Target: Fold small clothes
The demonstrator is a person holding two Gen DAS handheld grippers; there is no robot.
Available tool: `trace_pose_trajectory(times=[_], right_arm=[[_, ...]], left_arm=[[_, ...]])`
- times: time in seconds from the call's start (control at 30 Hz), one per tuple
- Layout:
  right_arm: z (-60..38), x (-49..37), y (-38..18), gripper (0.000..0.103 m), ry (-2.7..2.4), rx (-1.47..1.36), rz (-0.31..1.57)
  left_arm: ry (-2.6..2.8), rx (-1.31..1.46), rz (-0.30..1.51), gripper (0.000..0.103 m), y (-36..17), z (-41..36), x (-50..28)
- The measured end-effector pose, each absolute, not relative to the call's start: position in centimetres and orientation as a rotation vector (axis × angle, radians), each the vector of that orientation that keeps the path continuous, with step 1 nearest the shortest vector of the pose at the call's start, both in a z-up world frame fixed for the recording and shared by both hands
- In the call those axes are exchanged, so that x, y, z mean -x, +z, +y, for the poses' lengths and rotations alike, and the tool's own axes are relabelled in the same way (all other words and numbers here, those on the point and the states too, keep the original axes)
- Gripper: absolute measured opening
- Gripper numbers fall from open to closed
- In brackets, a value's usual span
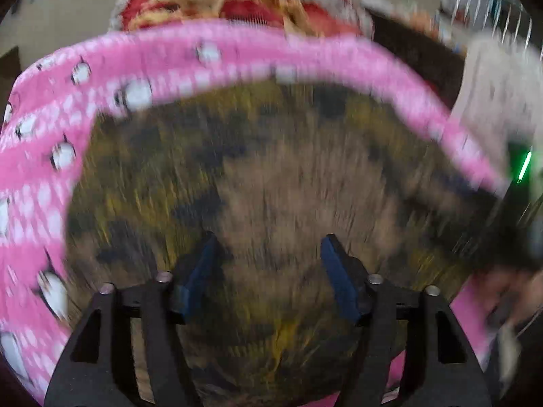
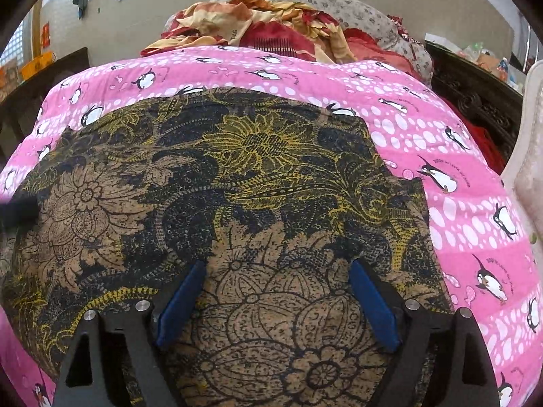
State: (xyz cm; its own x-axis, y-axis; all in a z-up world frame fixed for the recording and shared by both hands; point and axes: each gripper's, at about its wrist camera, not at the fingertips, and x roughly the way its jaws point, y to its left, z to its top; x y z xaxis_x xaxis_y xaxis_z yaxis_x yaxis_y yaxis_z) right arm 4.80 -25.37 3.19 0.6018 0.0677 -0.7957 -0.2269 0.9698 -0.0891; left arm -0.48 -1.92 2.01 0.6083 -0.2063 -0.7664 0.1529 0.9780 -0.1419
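Observation:
A dark garment with brown and yellow flower print (image 2: 258,183) lies flat on a pink penguin-print quilt (image 2: 451,156). My right gripper (image 2: 276,268) hangs just above the garment's near part, open, with nothing between its blue pads (image 2: 180,300). The left wrist view is smeared by motion. There the same garment (image 1: 271,176) fills the middle over the pink quilt (image 1: 51,156). My left gripper (image 1: 268,240) is open above the cloth, and nothing sits between its blue pads (image 1: 339,281). A blurred dark shape at the left edge (image 2: 17,208) of the right wrist view lies over the garment's left side.
A heap of red and cream bedding (image 2: 268,30) and a grey flowered pillow (image 2: 339,6) lie beyond the quilt. Dark carved wooden furniture (image 2: 475,98) stands to the right, beside a pale padded edge (image 2: 529,176). A person's dark sleeve (image 1: 512,247) shows at the right of the left wrist view.

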Motion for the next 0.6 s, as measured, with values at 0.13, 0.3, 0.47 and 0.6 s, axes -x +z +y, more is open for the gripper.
trace_pose_trajectory(times=[0.13,0.3,0.47,0.6], right_arm=[[-25.5,-4.7,3.2,0.087,0.178,0.178,0.908],[-25.6,-4.8,3.5,0.087,0.183,0.159,0.921],[-25.2,-3.6,5.5,0.085,0.149,0.049,0.915],[-23.2,-3.3,4.0,0.087,0.181,0.068,0.944]], left_arm=[[-0.191,0.027,0.845,0.076,1.9,-2.4,1.3],[-0.199,0.032,0.849,0.079,1.9,-2.4,1.3],[-0.202,0.029,0.851,0.081,1.8,-2.8,0.8],[-0.202,0.026,0.853,0.083,1.7,-2.9,0.9]])
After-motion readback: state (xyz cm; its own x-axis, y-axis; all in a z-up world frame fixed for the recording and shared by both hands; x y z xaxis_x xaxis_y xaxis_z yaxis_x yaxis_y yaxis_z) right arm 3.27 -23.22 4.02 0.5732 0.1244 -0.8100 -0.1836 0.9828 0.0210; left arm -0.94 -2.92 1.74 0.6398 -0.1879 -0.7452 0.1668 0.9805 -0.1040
